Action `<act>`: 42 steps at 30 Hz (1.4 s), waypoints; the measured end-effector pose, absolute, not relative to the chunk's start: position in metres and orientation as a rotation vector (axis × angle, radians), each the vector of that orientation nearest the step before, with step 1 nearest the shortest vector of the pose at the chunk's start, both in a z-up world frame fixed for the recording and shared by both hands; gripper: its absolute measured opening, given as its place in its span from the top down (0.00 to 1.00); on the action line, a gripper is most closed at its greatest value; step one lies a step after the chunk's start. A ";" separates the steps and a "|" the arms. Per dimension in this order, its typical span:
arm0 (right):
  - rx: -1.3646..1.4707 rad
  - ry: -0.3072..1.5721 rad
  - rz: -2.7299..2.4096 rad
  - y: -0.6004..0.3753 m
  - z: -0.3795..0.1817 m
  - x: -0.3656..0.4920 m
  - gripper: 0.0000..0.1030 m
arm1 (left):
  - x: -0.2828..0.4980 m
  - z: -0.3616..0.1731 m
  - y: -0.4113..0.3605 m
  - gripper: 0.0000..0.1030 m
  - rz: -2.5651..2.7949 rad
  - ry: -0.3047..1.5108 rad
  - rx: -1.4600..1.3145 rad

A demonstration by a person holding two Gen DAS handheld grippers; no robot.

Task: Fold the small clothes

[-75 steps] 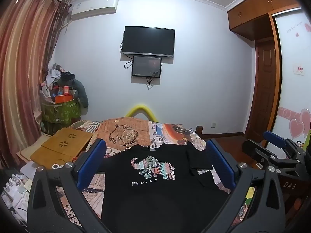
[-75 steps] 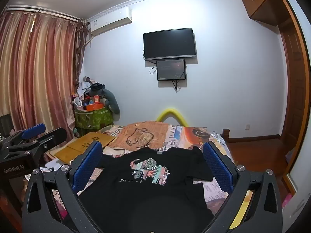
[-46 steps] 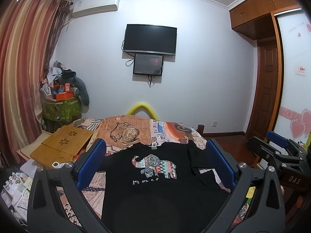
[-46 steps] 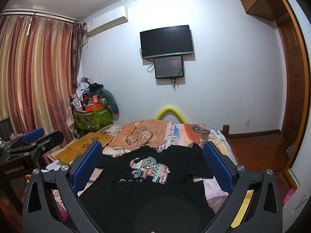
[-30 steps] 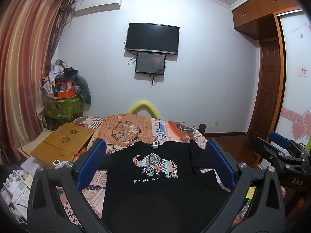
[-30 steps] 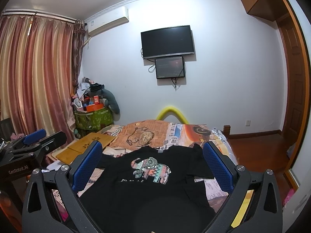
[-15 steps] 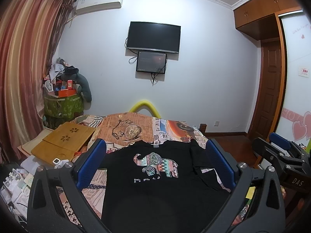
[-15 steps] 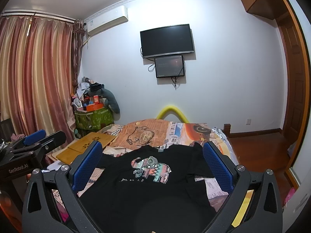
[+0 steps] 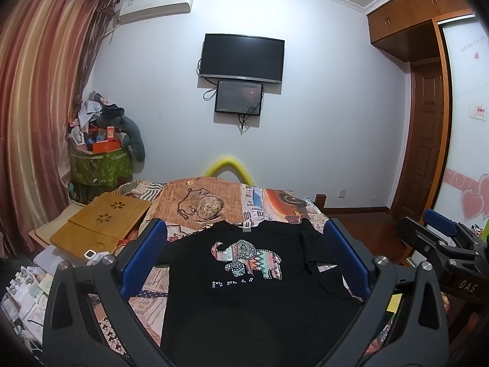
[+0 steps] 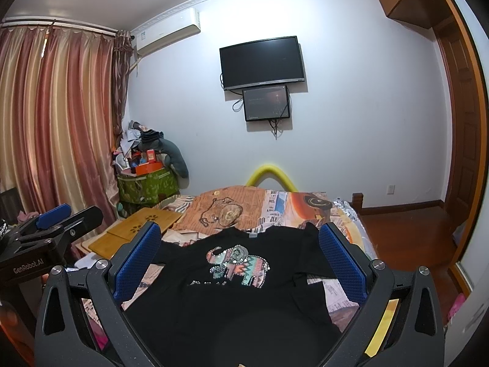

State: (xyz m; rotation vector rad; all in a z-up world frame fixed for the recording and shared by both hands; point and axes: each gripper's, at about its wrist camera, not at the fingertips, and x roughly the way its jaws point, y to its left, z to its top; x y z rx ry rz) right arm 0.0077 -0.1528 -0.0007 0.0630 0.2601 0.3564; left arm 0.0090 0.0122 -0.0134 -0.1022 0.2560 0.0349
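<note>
While both tongs, left (image 9: 244,257) and right (image 10: 240,250), hover spread wide and empty, the black elephant T-shirt (image 9: 244,278) lies flat on the bed (image 9: 259,202), apparently with no fold made.

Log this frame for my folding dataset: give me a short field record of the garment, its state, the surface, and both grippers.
garment: black T-shirt with a patterned elephant print
state: spread flat, print up, collar toward the far wall, not yet folded
surface: bed with a newspaper-print cover
left gripper: open, above the shirt, holding nothing
right gripper: open, above the shirt, holding nothing
nearby: wooden lap desk left of the shirt
</note>
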 end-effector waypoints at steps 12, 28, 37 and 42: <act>0.067 0.271 0.356 -0.151 -0.008 0.007 0.00 | 0.011 -0.014 0.012 0.00 0.036 0.267 -0.107; 0.034 0.303 0.287 -0.166 -0.010 0.074 0.00 | 0.114 -0.035 0.052 0.00 0.036 0.414 -0.098; -0.018 0.432 0.254 -0.179 -0.030 0.162 0.00 | 0.233 -0.056 0.100 0.00 0.106 0.552 -0.055; -0.045 0.514 0.251 -0.183 -0.042 0.217 0.00 | 0.297 -0.073 0.124 0.00 0.113 0.620 -0.081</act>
